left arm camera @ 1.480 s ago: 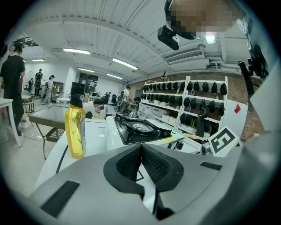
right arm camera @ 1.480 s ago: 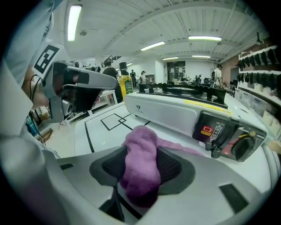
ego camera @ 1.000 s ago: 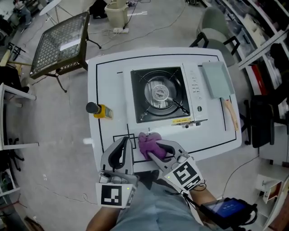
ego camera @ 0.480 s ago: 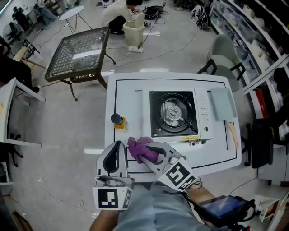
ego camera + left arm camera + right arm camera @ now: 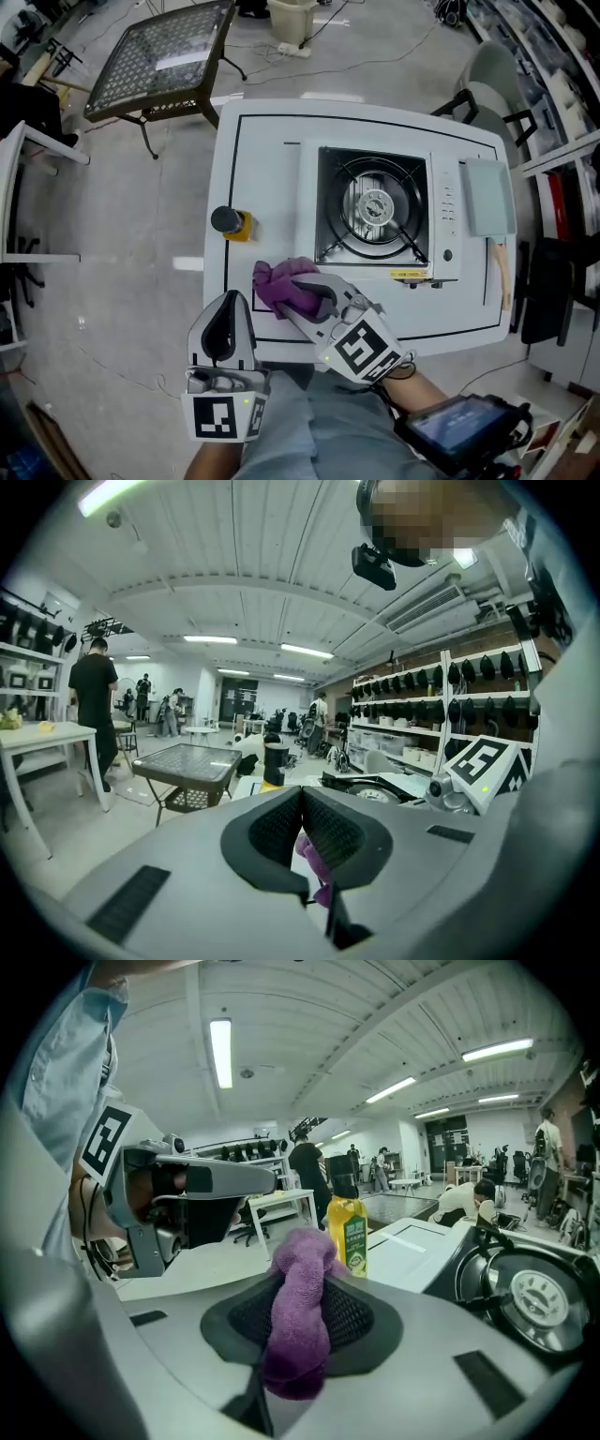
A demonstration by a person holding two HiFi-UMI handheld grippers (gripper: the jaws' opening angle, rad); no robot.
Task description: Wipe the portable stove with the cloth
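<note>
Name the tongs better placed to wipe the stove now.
Right. The right tongs clamp the purple cloth near the stove; the left tongs are shut, empty and farther back.

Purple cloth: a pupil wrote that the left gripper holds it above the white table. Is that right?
No: the right gripper holds the purple cloth above the white table, not the left gripper. The right gripper view shows it pinched between those jaws.

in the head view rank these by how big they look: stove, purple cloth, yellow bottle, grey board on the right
1. portable stove, clearly largest
2. grey board and purple cloth: too close to rank, since the right gripper covers part of the cloth
3. yellow bottle, smallest
</note>
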